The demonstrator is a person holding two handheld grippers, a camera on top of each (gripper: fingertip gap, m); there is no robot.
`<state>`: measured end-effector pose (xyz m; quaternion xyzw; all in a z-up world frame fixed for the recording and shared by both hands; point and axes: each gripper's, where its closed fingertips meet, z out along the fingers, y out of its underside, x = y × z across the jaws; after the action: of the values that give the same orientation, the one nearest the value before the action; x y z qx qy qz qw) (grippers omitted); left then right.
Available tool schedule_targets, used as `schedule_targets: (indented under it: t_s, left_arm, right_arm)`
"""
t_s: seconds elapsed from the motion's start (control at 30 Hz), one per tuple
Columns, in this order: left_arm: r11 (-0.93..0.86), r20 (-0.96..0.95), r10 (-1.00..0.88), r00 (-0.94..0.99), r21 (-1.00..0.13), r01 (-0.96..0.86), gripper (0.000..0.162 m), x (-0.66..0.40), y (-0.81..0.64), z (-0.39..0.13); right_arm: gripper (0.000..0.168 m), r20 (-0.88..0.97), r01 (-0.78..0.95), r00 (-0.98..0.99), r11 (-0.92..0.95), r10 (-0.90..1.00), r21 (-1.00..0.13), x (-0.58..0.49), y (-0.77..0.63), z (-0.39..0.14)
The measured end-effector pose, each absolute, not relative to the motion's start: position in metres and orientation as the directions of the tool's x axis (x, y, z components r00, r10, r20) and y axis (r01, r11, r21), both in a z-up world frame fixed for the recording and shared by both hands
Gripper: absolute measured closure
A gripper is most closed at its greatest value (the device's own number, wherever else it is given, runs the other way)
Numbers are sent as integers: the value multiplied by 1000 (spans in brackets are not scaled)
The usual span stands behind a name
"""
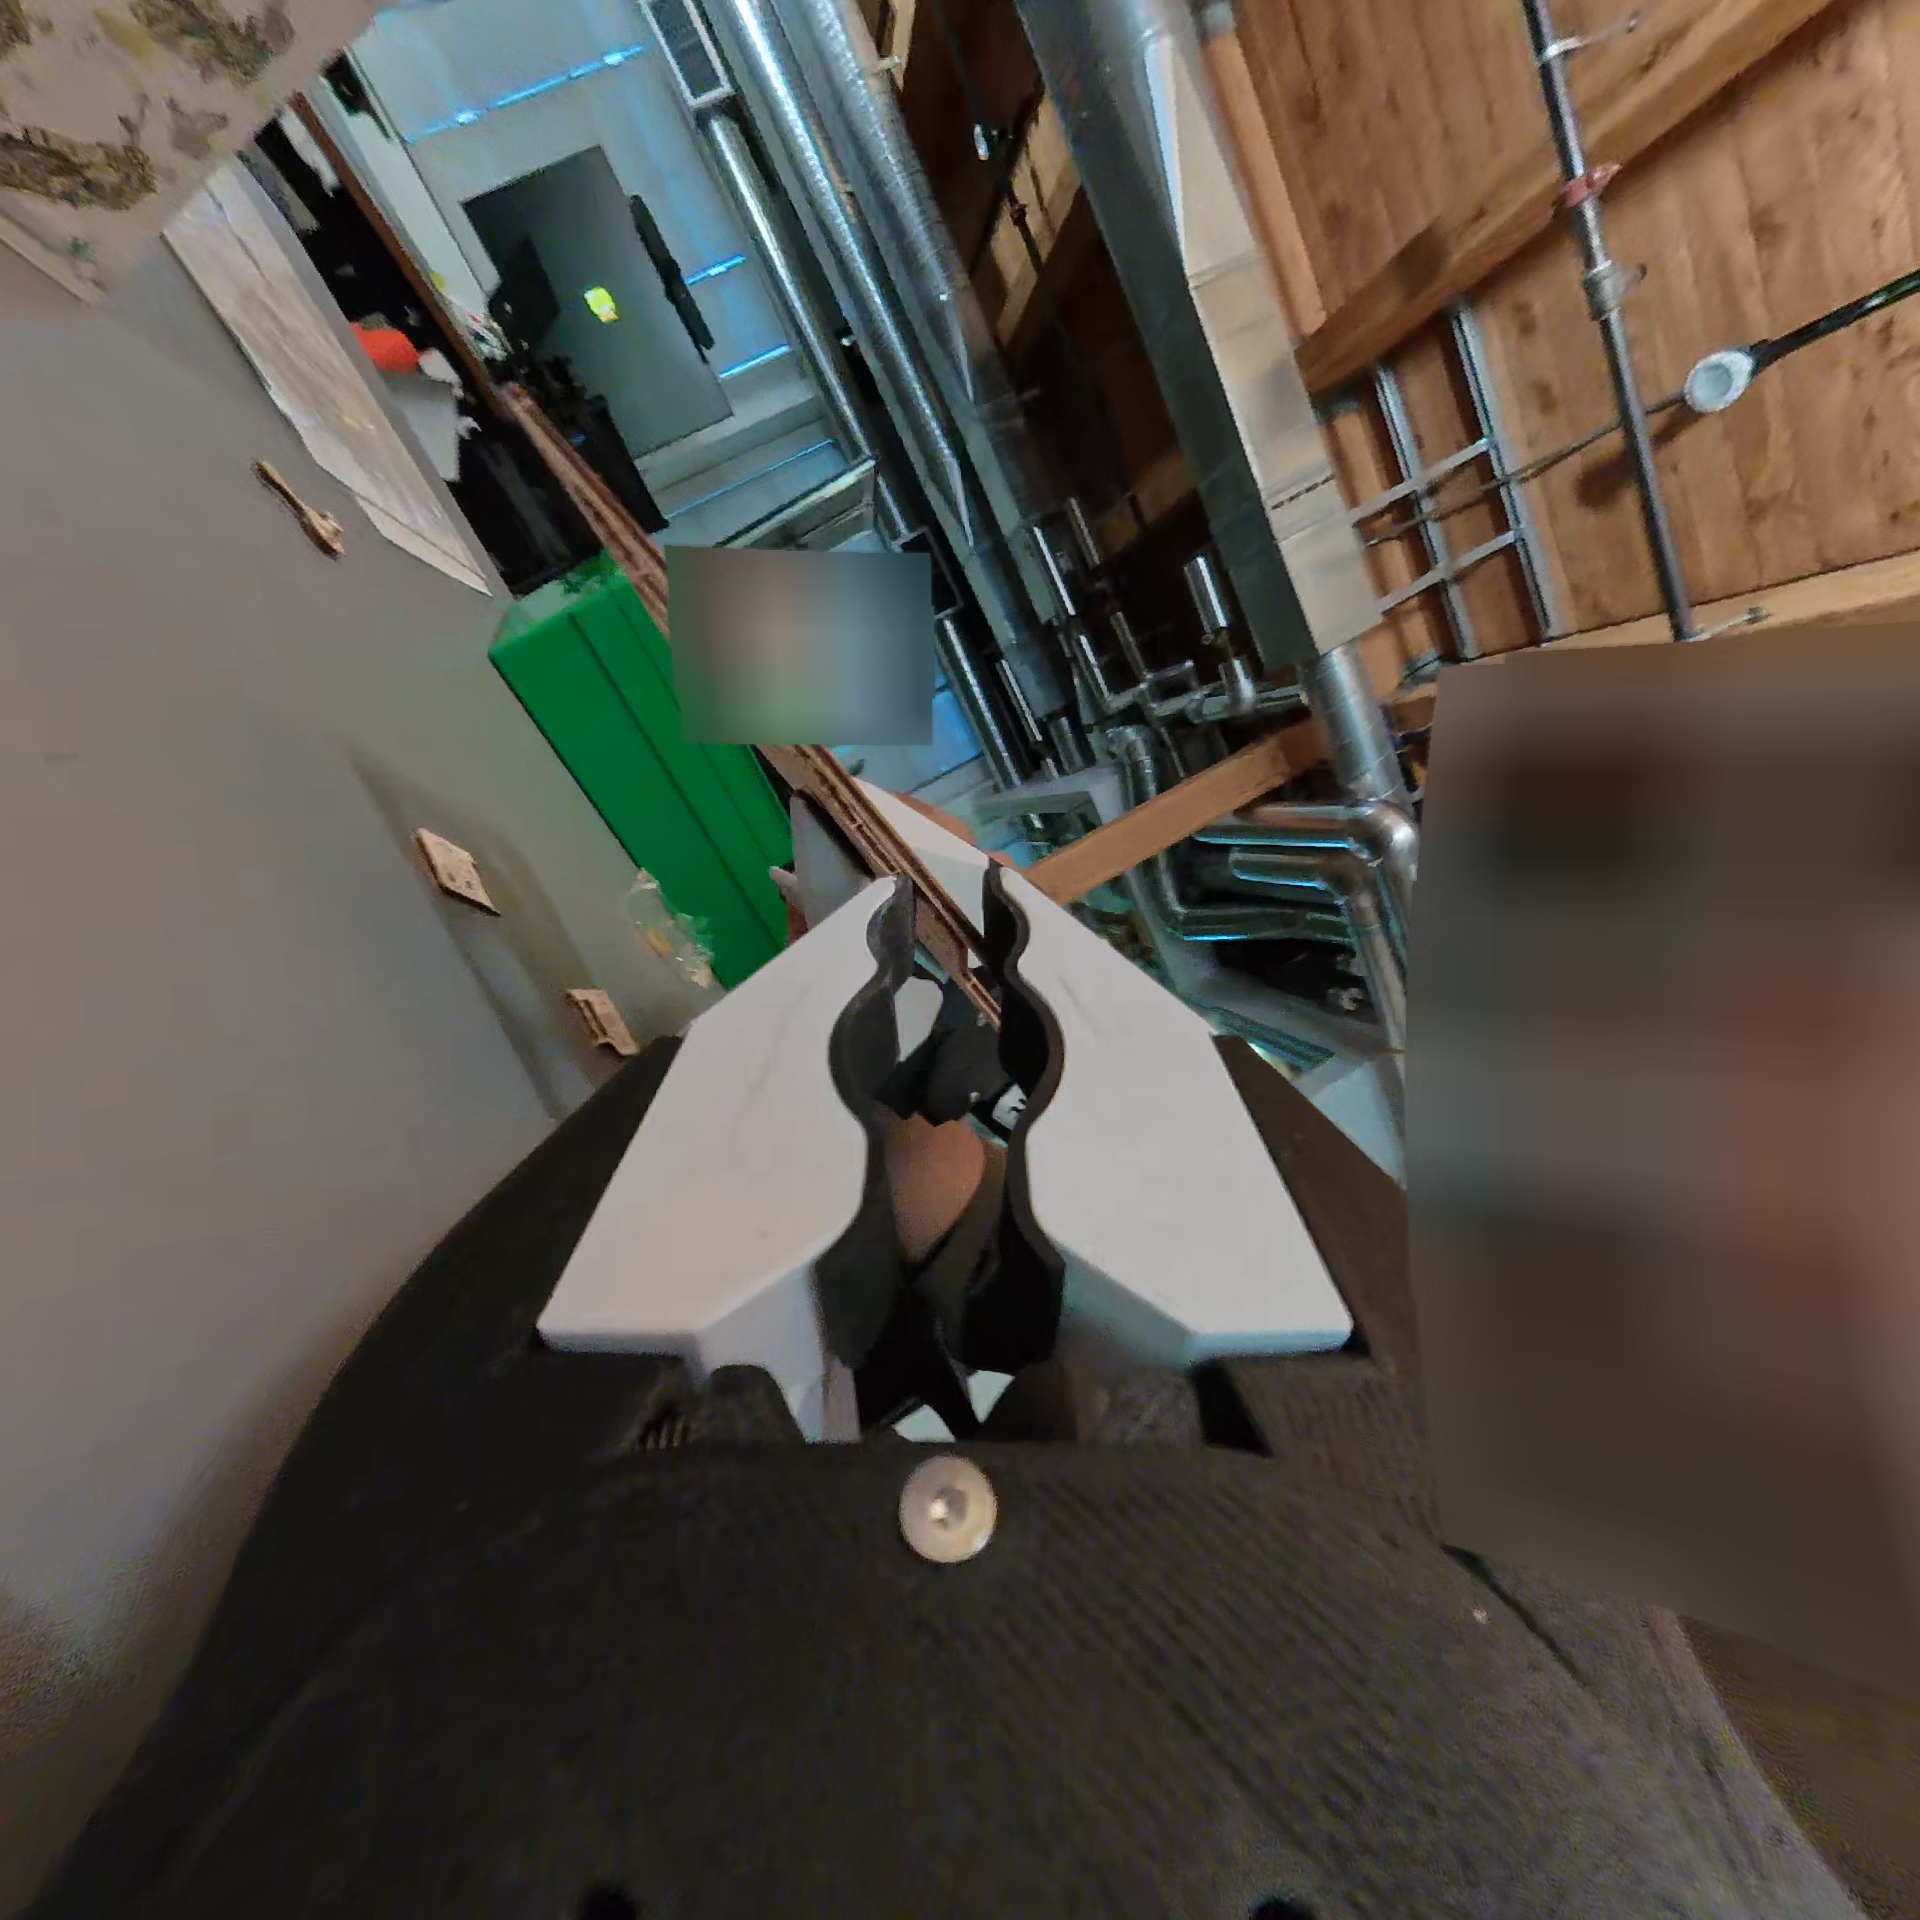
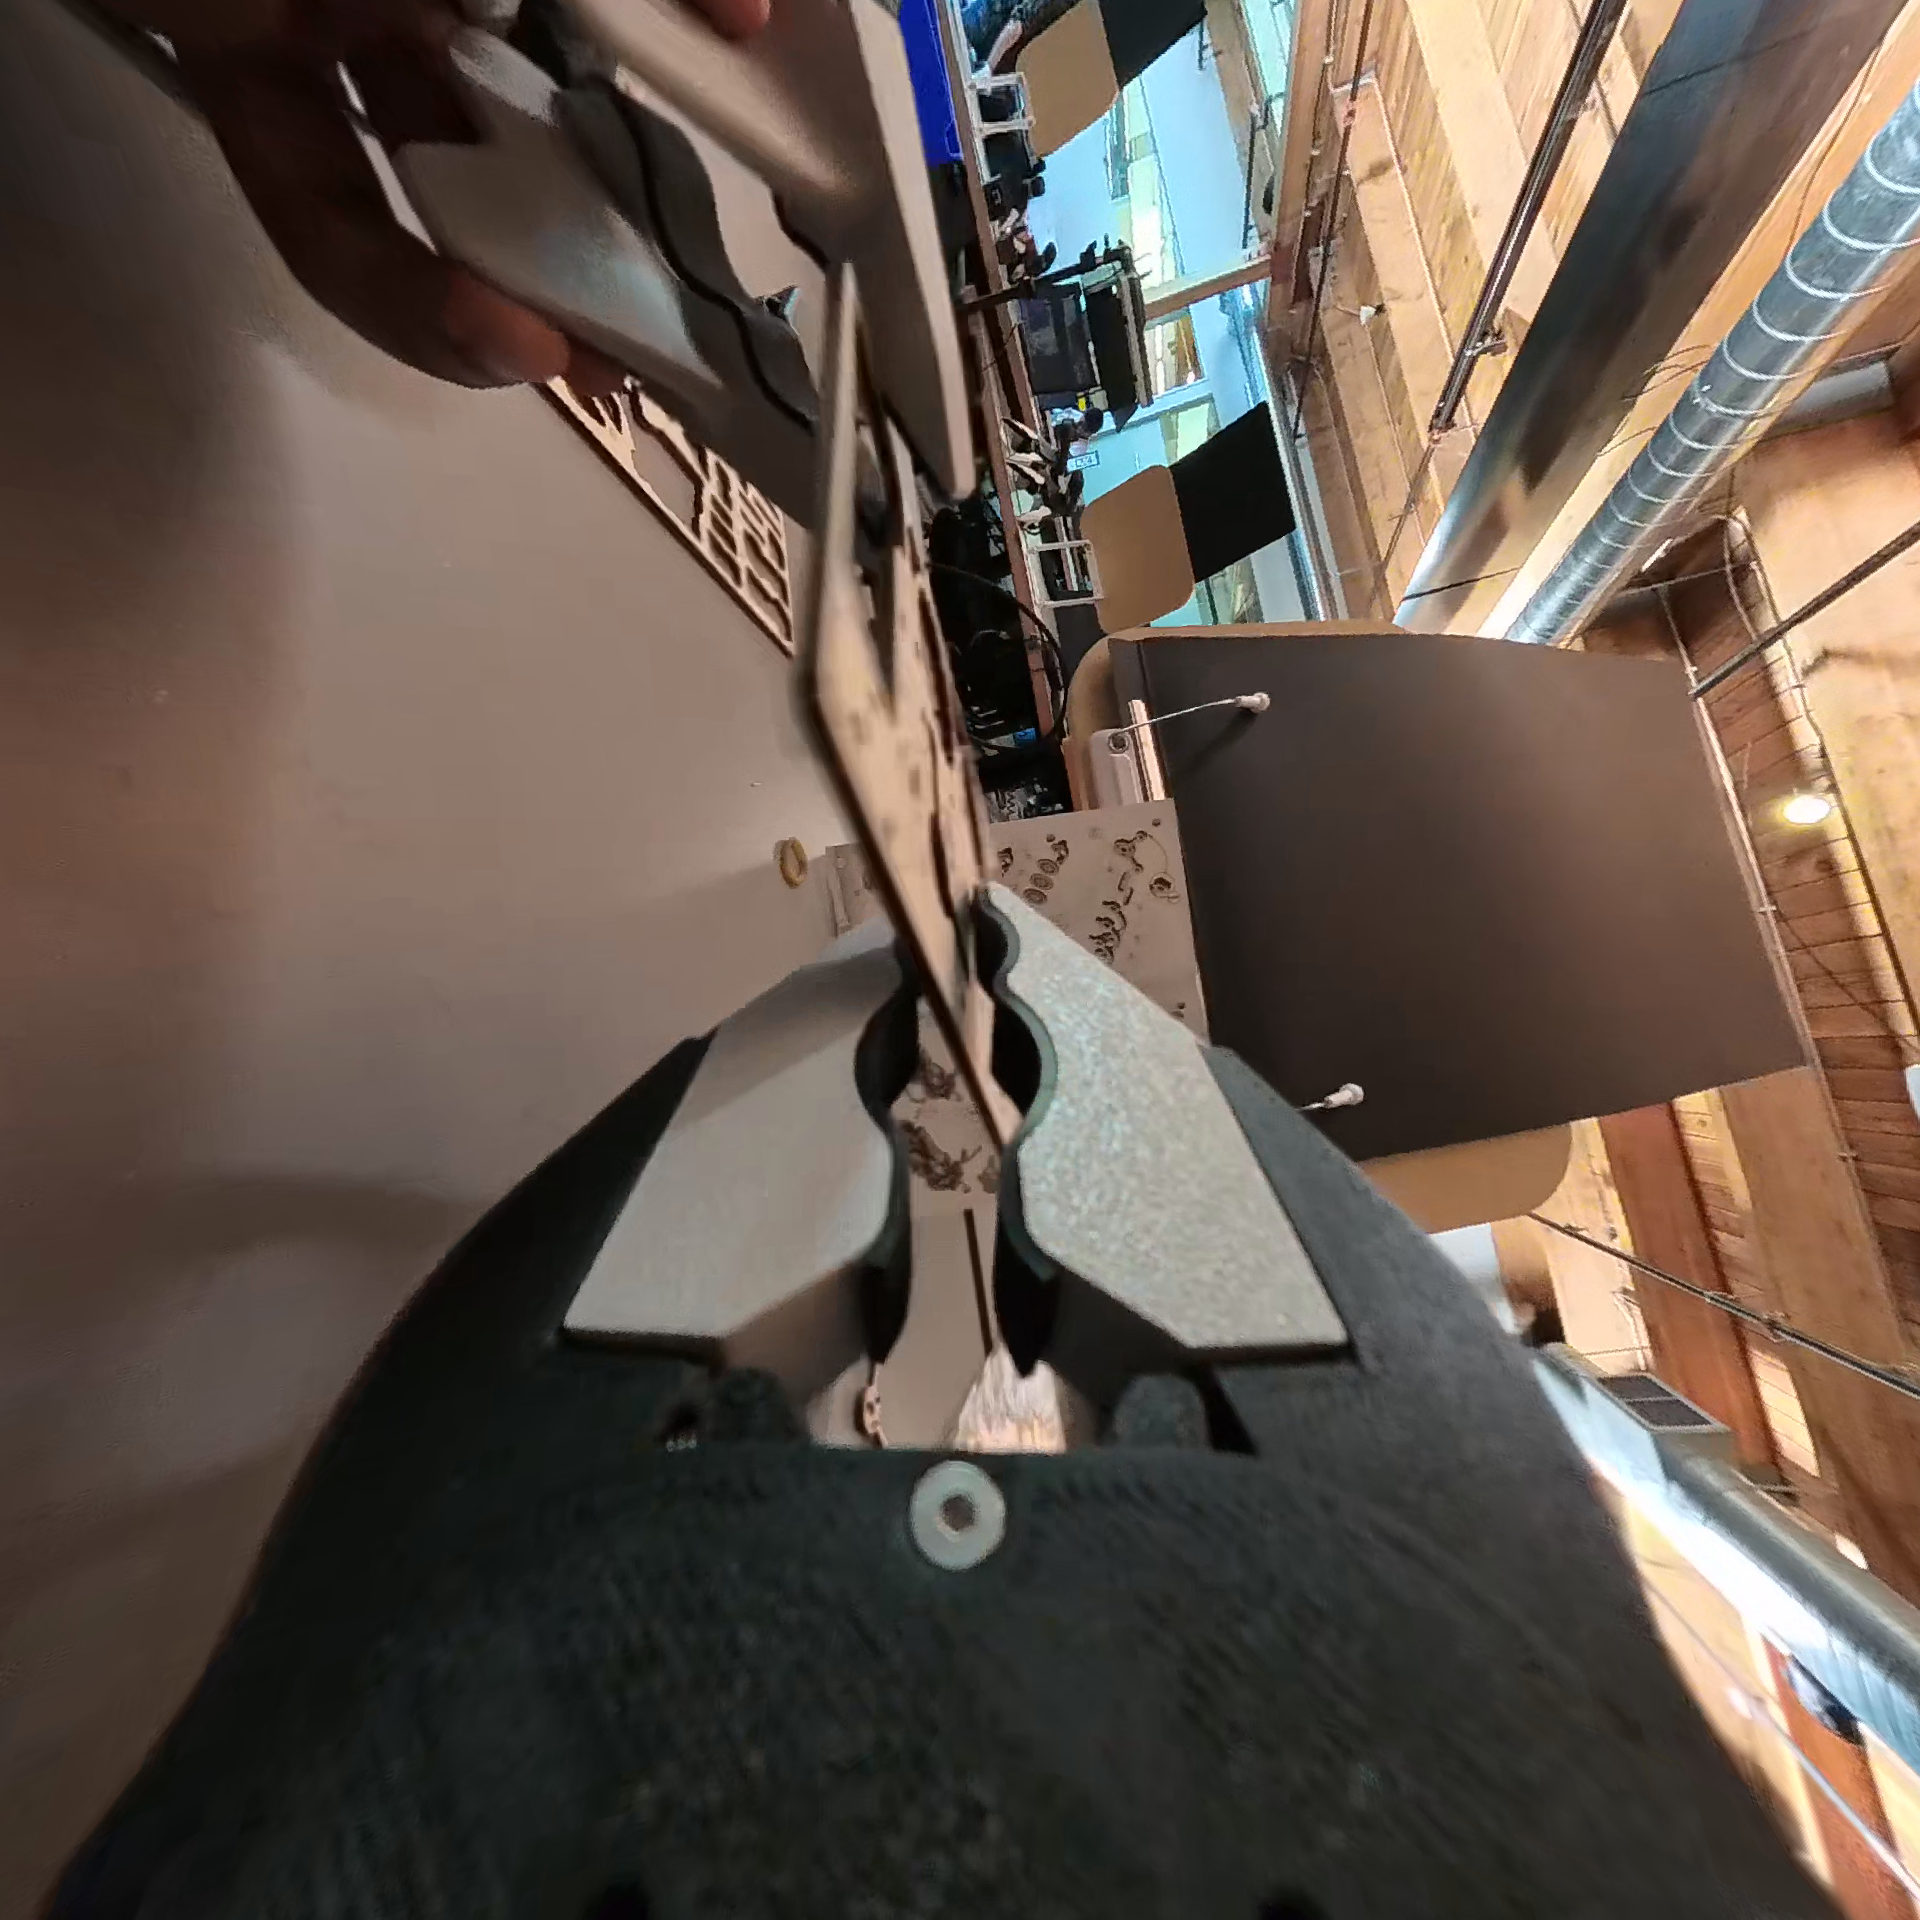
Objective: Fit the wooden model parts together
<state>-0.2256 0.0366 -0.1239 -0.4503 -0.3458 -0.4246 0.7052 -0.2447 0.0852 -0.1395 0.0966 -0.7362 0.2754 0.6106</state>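
A thin laser-cut wooden sheet (image 2: 894, 727) is held up off the grey table (image 2: 364, 831), with both grippers on it. My right gripper (image 2: 940, 935) is shut on its near edge. My left gripper (image 2: 800, 332), held by a hand, clamps its far edge at the top left of the right wrist view. In the left wrist view the sheet (image 1: 873, 847) shows edge-on between the tips of my left gripper (image 1: 945, 878). The right gripper's white fingers (image 1: 821, 862) show just beyond.
A second wooden sheet with cut-outs (image 2: 707, 499) lies flat on the table, with a small ring (image 2: 793, 862) nearby. Small loose wooden parts (image 1: 457, 873) (image 1: 301, 509) (image 1: 601, 1023) lie on the table (image 1: 208, 831). A green box (image 1: 644, 769) and a black panel (image 2: 1455, 883) stand at the table's edges.
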Motion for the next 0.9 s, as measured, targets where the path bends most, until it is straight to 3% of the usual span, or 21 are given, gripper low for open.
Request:
schedule_targets:
  t_s: [0.03, 0.2, 0.47, 0.67, 0.77, 0.83, 0.9]
  left_arm:
    - [250, 871, -259, 417, -357, 900, 153, -228, 37, -126]
    - [299, 869, -80, 488, -446, 844, 160, -241, 36, -139]
    - [311, 779, 124, 614, -618, 722, 160, -249, 33, -144]
    - [418, 814, 106, 571, -557, 717, 162, -259, 22, -138]
    - [486, 850, 78, 522, -489, 724, 162, -269, 8, -139]
    - [519, 852, 45, 522, -467, 716, 162, -272, 2, -133]
    - [533, 839, -10, 544, -456, 713, 162, -268, 2, -124]
  right_arm:
    - [159, 948, -474, -245, 828, 204, -301, -246, 86, -141]
    - [129, 894, -410, -376, 822, 243, -396, -251, 90, -155]
    - [118, 744, -308, -588, 762, 319, -570, -249, 94, -168]
    - [116, 693, -323, -598, 671, 402, -668, -247, 93, -152]
    - [128, 662, -355, -558, 577, 501, -736, -248, 96, -130]
    - [133, 563, -289, -585, 498, 584, -818, -251, 98, -125]
    - [124, 370, -125, -677, 396, 636, -910, -253, 94, -129]
